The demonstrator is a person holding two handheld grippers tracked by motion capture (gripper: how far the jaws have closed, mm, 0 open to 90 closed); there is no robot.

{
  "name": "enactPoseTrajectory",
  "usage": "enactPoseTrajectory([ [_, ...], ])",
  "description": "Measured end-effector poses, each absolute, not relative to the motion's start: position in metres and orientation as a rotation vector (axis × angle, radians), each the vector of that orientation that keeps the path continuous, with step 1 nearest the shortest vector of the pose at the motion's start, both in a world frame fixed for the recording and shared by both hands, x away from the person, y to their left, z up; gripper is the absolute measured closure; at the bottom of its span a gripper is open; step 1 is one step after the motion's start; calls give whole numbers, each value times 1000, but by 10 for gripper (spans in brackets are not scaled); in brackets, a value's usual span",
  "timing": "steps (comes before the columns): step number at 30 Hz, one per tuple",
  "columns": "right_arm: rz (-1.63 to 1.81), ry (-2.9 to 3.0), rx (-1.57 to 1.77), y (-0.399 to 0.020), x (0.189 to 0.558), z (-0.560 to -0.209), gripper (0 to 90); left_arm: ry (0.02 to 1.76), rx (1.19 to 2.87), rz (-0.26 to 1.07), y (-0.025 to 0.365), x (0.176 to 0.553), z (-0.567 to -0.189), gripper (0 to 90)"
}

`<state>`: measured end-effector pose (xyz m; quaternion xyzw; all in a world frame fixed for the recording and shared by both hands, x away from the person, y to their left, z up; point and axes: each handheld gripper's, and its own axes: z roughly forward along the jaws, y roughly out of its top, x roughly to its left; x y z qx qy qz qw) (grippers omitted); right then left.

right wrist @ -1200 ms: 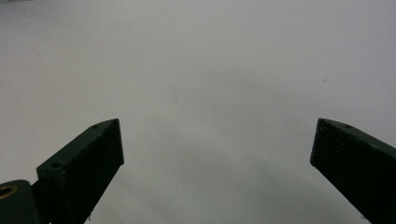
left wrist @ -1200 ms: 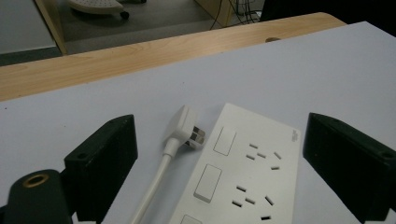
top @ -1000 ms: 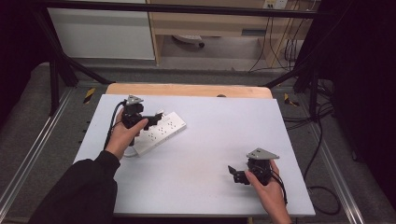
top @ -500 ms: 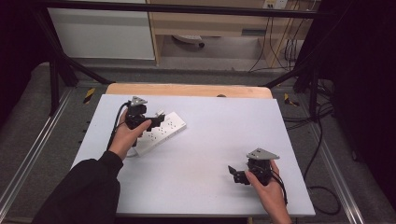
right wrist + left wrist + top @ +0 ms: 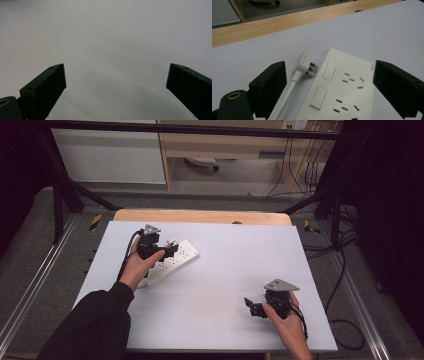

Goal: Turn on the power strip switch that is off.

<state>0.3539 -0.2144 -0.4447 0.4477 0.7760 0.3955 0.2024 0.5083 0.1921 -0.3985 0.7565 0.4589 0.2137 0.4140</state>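
Your left gripper (image 5: pixel 167 251) hovers over the white power strip (image 5: pixel 172 261) at the far left of the table (image 5: pixel 225 270), its jaws spread wide and holding nothing. In the left gripper view (image 5: pixel 329 85) the strip (image 5: pixel 342 92) lies flat between the two black jaws, with its sockets and two rocker switches facing up. A white plug (image 5: pixel 305 63) lies on the table just beside the strip's end, its metal pins pointing at the strip's edge; whether the pins touch that edge is hard to tell from this angle. The plug's white cable (image 5: pixel 284 100) runs down toward the left jaw.

Your right gripper (image 5: pixel 255 307) sits low over the near right part of the table, well apart from the strip, with your hand (image 5: pixel 287 325) behind it. In the right gripper view (image 5: pixel 116 82) its jaws stand wide open with bare table surface (image 5: pixel 112 37) between them.
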Motion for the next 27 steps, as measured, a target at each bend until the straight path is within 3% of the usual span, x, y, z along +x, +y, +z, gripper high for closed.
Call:
enactPoseTrajectory([
  [2, 1105, 2163, 1255, -214, 354, -445, 31, 1178, 1903, 544, 193, 510, -400, 186],
  [11, 1107, 2163, 1251, -215, 354, -445, 32, 1168, 1924, 530, 191, 510, -402, 321],
  [27, 1105, 2163, 1243, -216, 354, -444, 31, 1154, 1967, 497, 191, 510, -406, 729],
])
